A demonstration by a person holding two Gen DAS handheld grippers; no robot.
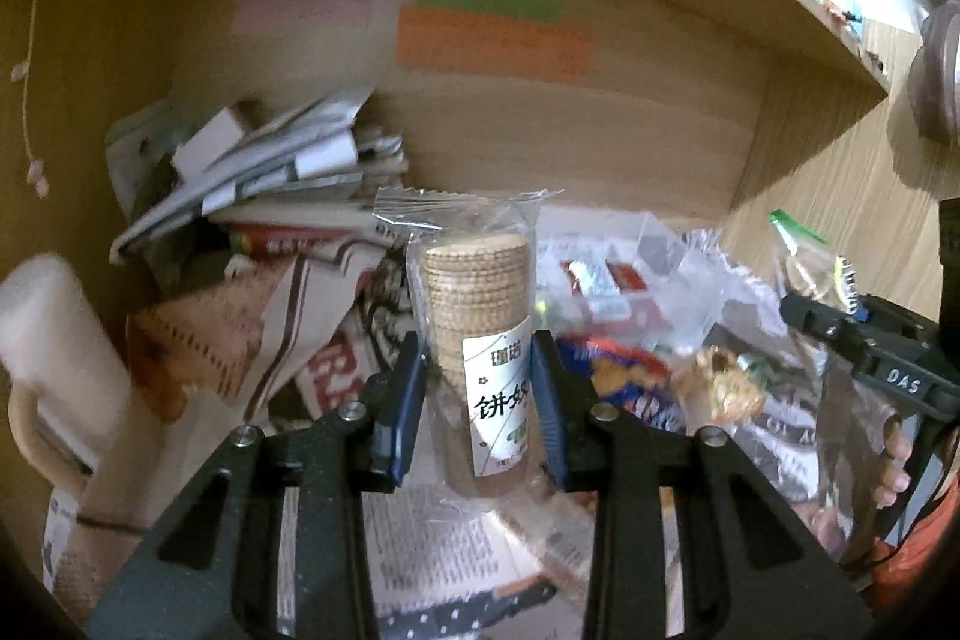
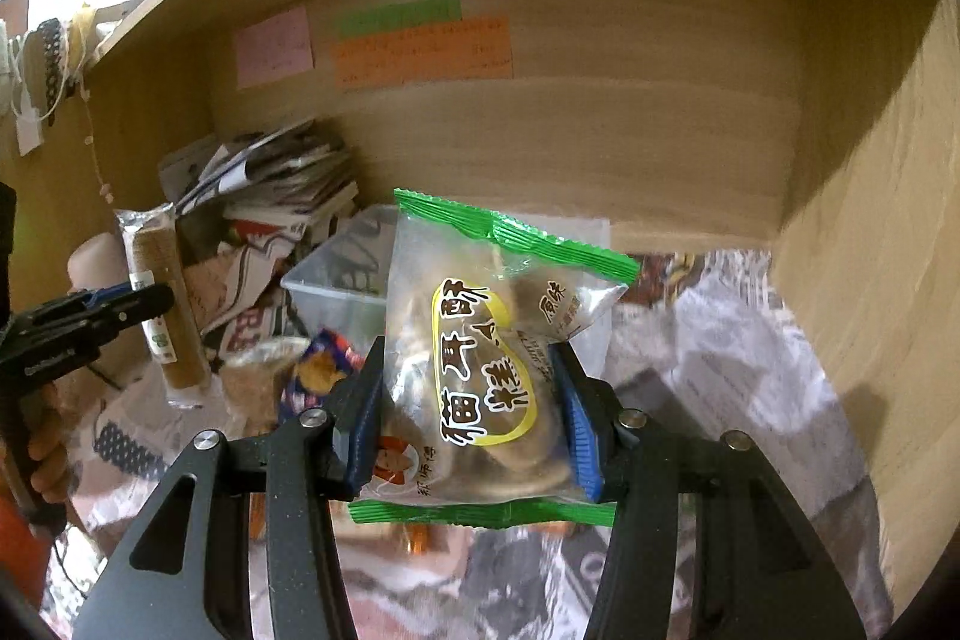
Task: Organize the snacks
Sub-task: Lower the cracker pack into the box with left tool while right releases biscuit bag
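My left gripper point(image 1: 477, 394) is shut on a clear sleeve of stacked round biscuits point(image 1: 477, 304) with a white label, held upright above the desk. It also shows at the left of the right wrist view point(image 2: 159, 304). My right gripper point(image 2: 468, 400) is shut on a clear snack bag with green edges point(image 2: 492, 352) holding brown crisps. That bag shows at the right of the left wrist view point(image 1: 810, 268). A clear plastic bin point(image 2: 336, 280) sits behind, and loose snack packets point(image 1: 624, 382) lie on the desk between the grippers.
A wooden alcove with sticky notes point(image 2: 420, 46) on its back wall encloses the desk. A pile of papers and boxes point(image 1: 258, 172) fills the back left. A cream jug point(image 1: 54, 340) stands at the left. Newspaper point(image 2: 738, 376) covers the desk on the right.
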